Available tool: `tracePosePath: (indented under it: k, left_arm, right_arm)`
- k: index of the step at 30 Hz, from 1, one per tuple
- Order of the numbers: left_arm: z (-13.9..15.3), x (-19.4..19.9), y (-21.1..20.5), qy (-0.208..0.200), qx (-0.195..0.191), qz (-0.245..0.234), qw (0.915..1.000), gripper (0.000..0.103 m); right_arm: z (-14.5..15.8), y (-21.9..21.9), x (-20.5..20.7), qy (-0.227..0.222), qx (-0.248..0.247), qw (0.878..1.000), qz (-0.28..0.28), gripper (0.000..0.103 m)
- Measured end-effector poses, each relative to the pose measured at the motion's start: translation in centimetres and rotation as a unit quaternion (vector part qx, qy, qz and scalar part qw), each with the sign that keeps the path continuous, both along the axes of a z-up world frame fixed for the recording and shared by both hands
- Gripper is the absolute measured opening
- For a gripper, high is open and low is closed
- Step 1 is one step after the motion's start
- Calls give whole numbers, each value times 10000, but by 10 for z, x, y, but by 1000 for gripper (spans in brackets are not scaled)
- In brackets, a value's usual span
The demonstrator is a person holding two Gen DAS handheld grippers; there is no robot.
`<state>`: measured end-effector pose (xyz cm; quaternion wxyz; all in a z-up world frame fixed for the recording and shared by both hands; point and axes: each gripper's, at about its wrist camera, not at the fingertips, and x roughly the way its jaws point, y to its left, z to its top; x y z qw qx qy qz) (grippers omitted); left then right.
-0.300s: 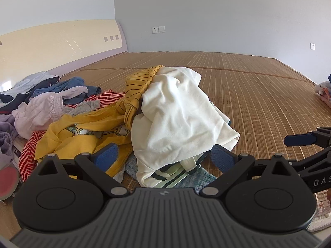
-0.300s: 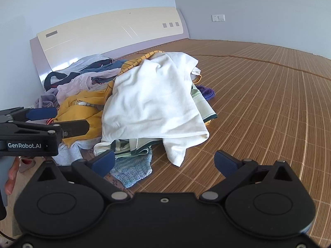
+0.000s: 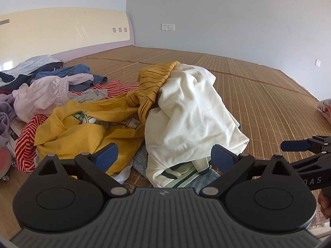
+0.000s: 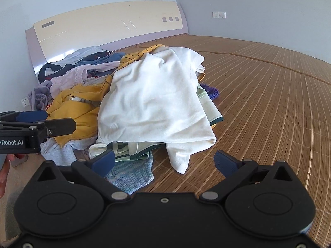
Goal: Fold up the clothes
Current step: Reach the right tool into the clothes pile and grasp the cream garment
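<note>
Your left claw: spread, empty | your right claw: spread, empty | white shirt: crumpled, draped atop clothes pile on the bamboo mat

The white garment drapes over the heap and covers most of the green-striped piece beneath it; only that piece's lower edge pokes out. The yellow top has its printed front crumpled, so the lettering can't be read. At the right edge of the left wrist view, a pale pink item is cut off, and so is a hand. Far-off dark clothes blur together.
</note>
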<state>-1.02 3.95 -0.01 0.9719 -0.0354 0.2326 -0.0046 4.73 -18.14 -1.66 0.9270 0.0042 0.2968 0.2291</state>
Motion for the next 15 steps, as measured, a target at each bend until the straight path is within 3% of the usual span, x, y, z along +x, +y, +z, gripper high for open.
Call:
tracePosePath:
  k: [5,7,10,15]
  left_arm:
    - [5,19,3,28,-146,212,9997,99]
    - [10,23,6,-58,-297,217,9993,99]
    - [16,34,4,-236,-479,166,9984,99]
    - [27,59,2,-597,-243,158,9978,99]
  right_arm:
    - [2,-20,-10,-65,121,9996,229,102]
    - [1,18,13,146,-331,9985,408,102]
    - [4,18,21,-111,-75,9988,481,102]
    - [4,9,33,-649,401,9958,507,102]
